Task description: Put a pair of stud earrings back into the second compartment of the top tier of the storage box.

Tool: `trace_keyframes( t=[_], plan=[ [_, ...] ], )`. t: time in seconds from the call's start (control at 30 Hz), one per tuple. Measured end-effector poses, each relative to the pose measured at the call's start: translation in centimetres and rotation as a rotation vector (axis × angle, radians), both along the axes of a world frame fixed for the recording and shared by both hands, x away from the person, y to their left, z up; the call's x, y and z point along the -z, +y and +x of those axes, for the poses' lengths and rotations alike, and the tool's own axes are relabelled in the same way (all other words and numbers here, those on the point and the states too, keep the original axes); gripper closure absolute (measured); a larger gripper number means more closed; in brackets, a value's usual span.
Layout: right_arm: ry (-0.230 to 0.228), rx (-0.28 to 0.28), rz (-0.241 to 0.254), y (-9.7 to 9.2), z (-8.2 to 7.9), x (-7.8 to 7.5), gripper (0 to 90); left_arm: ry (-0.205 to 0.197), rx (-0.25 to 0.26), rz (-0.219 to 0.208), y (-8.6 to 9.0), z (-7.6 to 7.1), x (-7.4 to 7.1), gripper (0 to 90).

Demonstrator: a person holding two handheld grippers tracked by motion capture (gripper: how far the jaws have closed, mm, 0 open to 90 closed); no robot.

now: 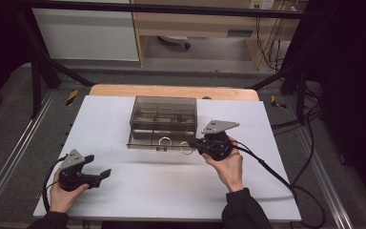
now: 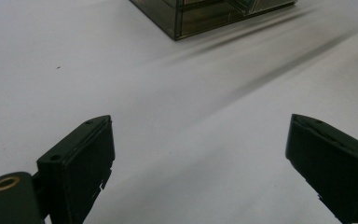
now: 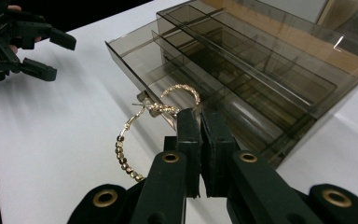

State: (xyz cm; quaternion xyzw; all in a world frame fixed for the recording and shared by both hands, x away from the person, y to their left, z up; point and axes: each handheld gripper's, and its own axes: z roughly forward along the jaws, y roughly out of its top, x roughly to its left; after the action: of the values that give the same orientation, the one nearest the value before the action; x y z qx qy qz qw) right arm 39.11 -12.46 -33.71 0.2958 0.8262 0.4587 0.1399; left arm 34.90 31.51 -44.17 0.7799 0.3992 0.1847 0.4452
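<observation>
White table (image 1: 138, 186): a smoky clear plastic organizer box (image 1: 164, 114) sits toward the far middle, its shallow drawer (image 1: 145, 139) pulled out toward the person. Right gripper (image 1: 194, 143), held in the right hand (image 1: 228, 164), is at the drawer's front right corner. In the right gripper view its jaws are pressed together, clenched on a gold beaded hoop (image 3: 126, 144); the hoop hangs out to the left of the jaws, above the table, just in front of the drawer's front edge (image 3: 142, 93). A second gold hoop (image 3: 182, 91) lies at that front edge, touching or nearly touching the held one; contact cannot be told. In the high view two hoops show at the drawer front, one near its handle (image 1: 164, 141). Left gripper (image 1: 106, 173), in the left hand (image 1: 63, 195), rests low at the near left of the table, well apart from the box. Its jaws stand wide apart, released, with bare table between them.
</observation>
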Motion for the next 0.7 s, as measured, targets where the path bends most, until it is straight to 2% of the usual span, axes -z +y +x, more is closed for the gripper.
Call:
trace_keyframes(
  t=[0.7],
  plan=[
    [-0.011, -0.001, -0.008, 4.3, 2.4, -0.1, 87.5, 0.001, 0.001, 0.000, 0.0, 0.0, 0.0, 7.9]
  ],
)
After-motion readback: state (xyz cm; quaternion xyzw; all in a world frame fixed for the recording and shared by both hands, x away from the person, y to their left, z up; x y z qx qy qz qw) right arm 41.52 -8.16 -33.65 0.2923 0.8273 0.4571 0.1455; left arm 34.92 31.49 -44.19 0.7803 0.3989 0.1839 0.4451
